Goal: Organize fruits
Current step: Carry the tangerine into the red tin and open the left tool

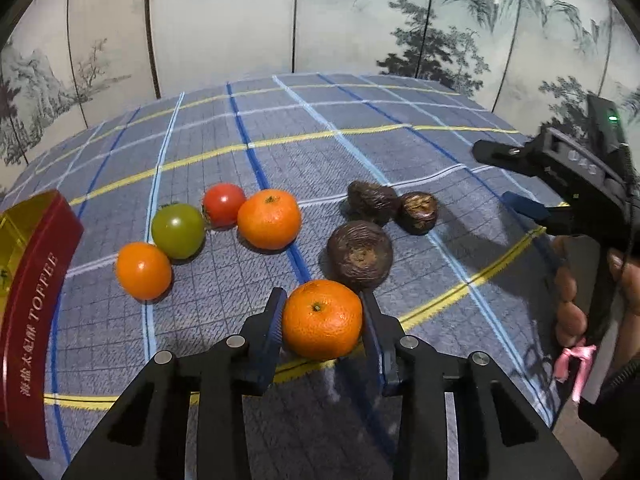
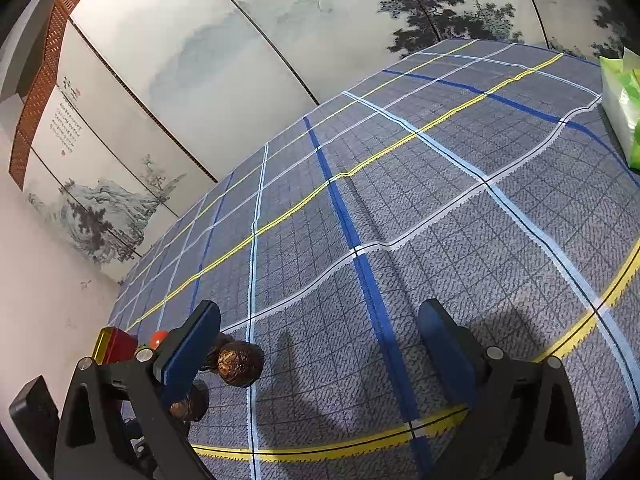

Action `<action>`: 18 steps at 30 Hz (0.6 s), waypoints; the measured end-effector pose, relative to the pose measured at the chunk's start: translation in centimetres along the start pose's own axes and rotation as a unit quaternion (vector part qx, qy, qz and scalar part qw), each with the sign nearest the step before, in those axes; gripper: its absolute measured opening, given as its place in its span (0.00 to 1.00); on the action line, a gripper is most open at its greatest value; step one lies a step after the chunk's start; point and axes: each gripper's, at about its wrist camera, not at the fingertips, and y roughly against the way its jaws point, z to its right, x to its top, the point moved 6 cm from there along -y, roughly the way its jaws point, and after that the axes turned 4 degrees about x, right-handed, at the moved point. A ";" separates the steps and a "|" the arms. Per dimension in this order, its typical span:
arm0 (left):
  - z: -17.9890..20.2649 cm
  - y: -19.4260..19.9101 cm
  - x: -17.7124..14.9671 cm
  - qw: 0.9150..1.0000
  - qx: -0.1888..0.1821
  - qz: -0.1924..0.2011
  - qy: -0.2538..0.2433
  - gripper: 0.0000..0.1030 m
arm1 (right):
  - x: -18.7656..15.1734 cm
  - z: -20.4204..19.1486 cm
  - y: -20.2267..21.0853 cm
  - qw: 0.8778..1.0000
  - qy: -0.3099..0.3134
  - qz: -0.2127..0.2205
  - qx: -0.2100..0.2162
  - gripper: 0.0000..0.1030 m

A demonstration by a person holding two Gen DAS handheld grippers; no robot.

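In the left wrist view my left gripper (image 1: pixel 322 296) is shut on an orange mandarin (image 1: pixel 322 320), both blue pads pressing its sides just above the plaid cloth (image 1: pixel 280 152). Behind it lie a second mandarin (image 1: pixel 269 219), a red tomato (image 1: pixel 223 204), a green tomato (image 1: pixel 178 231) and a small orange fruit (image 1: pixel 143 270). Three dark wrinkled fruits (image 1: pixel 359 254) sit to the right. My right gripper (image 2: pixel 320 308) stands open over bare cloth, with nothing between its fingers; a wrinkled fruit (image 2: pixel 239 362) lies beside its left finger.
A red and gold toffee tin (image 1: pixel 36 280) stands at the left edge of the table. A green and white packet (image 2: pixel 622 112) lies at the far right. A painted folding screen (image 1: pixel 224 20) closes off the back. A hand (image 1: pixel 568 304) holds the right gripper.
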 end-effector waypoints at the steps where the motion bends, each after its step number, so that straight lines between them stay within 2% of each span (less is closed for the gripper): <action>1: 0.0 0.5 0.1 1.000 0.001 0.004 -0.002 0.36 | 0.0 0.0 0.0 1.000 0.000 0.000 0.001 0.96; 5: -0.7 3.5 0.8 1.000 0.001 0.027 0.001 0.36 | 0.0 0.1 0.0 1.000 -0.001 0.000 0.002 0.96; 9: -3.3 7.0 2.0 0.998 0.015 0.051 0.016 0.36 | -0.1 0.0 0.0 1.000 0.001 -0.001 0.000 0.96; 15: -10.4 11.6 3.3 0.993 0.062 0.082 0.063 0.36 | -0.1 0.1 0.0 1.000 0.002 -0.002 -0.001 0.97; 18: -14.8 13.6 3.0 0.987 0.097 0.093 0.085 0.36 | -0.2 0.0 0.0 1.000 0.002 -0.002 -0.001 0.97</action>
